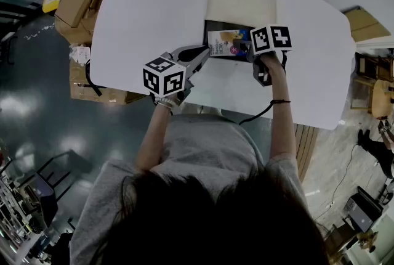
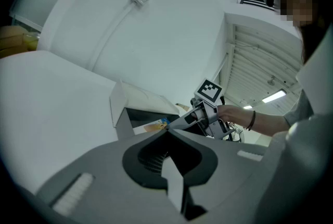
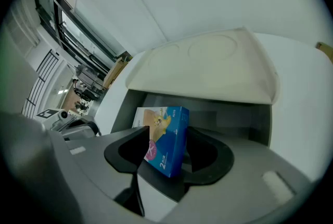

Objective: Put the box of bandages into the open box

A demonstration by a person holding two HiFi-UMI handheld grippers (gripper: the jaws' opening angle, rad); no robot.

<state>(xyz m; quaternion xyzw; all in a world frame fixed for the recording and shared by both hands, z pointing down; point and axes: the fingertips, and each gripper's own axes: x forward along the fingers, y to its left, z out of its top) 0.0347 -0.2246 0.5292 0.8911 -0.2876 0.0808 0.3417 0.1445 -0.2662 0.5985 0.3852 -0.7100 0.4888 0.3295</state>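
Under a person's head (image 1: 234, 220), two grippers: right gripper (image 3: 166, 147), jaws parted, flanks the single bandage box (image 3: 169, 129) inside one open box (image 3: 197, 61); left gripper (image 2: 167, 133) closed, empty.

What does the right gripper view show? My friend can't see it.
A blue box of bandages stands between the right tongs, inside an open box with dark walls. The open box's pale lid is flipped up behind it, and everything sits on a white table.
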